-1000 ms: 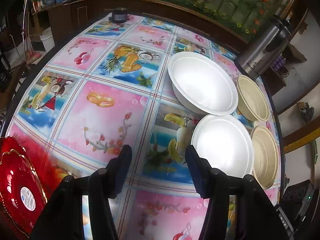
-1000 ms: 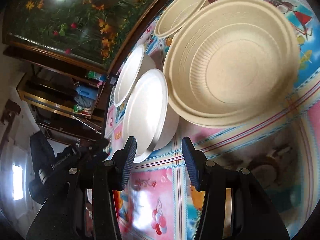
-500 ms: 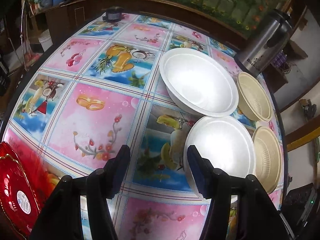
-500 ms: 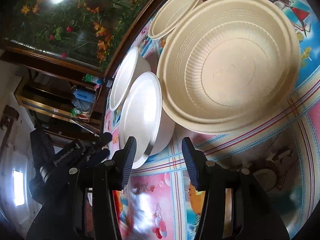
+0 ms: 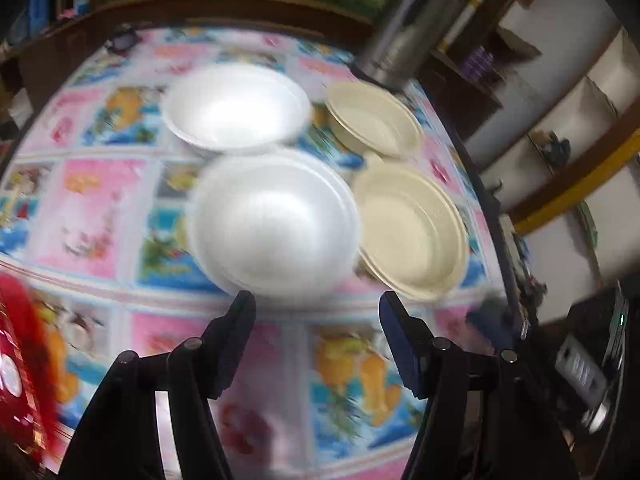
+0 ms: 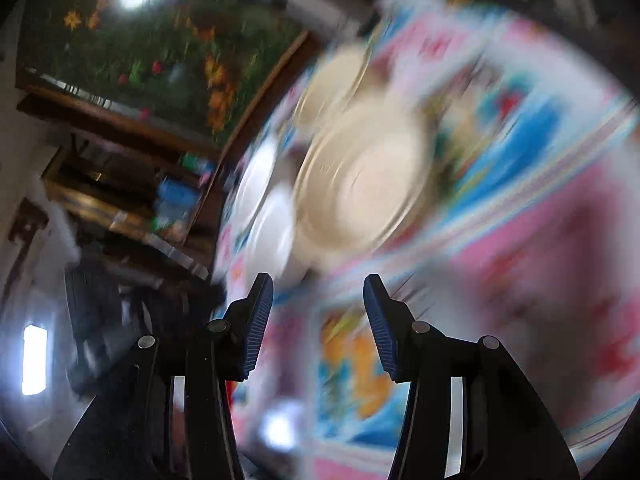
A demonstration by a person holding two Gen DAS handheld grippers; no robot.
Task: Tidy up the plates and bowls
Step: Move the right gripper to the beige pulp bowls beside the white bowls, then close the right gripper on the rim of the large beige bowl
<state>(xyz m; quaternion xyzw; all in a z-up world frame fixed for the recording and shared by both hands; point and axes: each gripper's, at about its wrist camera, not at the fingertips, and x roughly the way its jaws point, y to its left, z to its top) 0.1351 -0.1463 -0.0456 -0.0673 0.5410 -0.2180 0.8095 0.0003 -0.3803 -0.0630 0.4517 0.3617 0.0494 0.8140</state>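
Bright fruit-and-flower squares cover the tablecloth point(image 5: 100, 208) under both my tools, pink and blue panels running to the dark wooden edge at the back.

My left gripper point(image 5: 316, 312) has its fingers spread apart with nothing between them. Just beyond the tips sits the near white bowl point(image 5: 276, 220), its closest rim almost level with the gap between my fingers. Beside it to the right, almost rim to rim, is the near cream bowl point(image 5: 412, 232). Farther back stand the far white bowl point(image 5: 236, 108) and, to its right, the far cream bowl point(image 5: 374, 120). Behind those, at the table's far edge, rises a steel flask point(image 5: 404, 36); any lettering on it is too blurred to read. At my lower left a red plate point(image 5: 18, 360) shows a pale round sticker whose print I cannot make out.

My right gripper point(image 6: 318, 300) is also parted and holds nothing. This view is heavily smeared. Ahead of the fingertips, not touching them, lies the near cream bowl point(image 6: 360, 184), with the white bowls point(image 6: 264, 200) edge-on to its left and the other cream bowl point(image 6: 332, 80) beyond. No writing is legible in this view
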